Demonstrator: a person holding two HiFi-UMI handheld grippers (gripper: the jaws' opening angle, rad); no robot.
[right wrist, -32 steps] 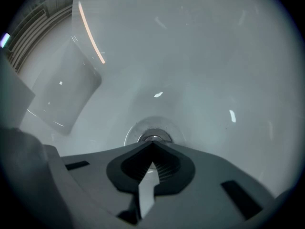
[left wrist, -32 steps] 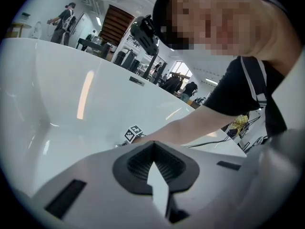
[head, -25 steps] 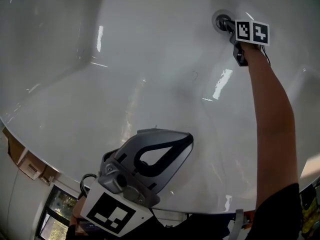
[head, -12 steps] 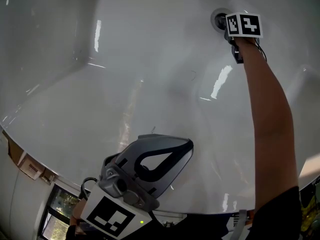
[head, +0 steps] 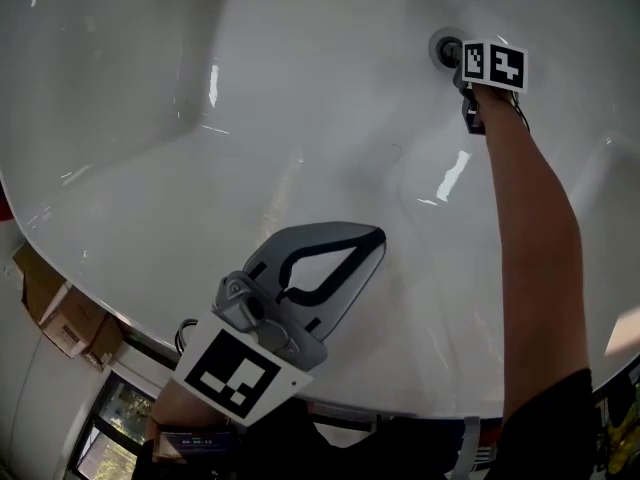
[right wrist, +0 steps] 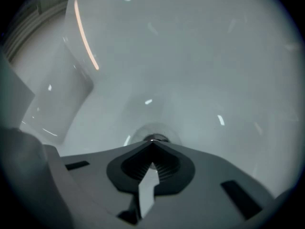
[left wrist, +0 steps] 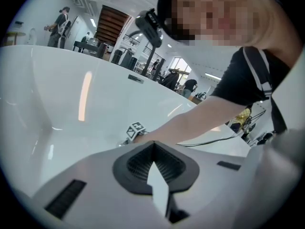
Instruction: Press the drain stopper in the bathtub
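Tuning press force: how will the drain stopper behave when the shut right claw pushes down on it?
The drain stopper looks like shiny metal, probably rigid and slippery, so the shut right claw could skid off its small cap. It sits seated in the bathtub floor, so it probably won't roll or tip, only travel down.

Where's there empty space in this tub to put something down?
The wide bare floor of the white bathtub between the left gripper and the round metal drain stopper is free. It is crowded at the stopper, where the right gripper points with jaws together.
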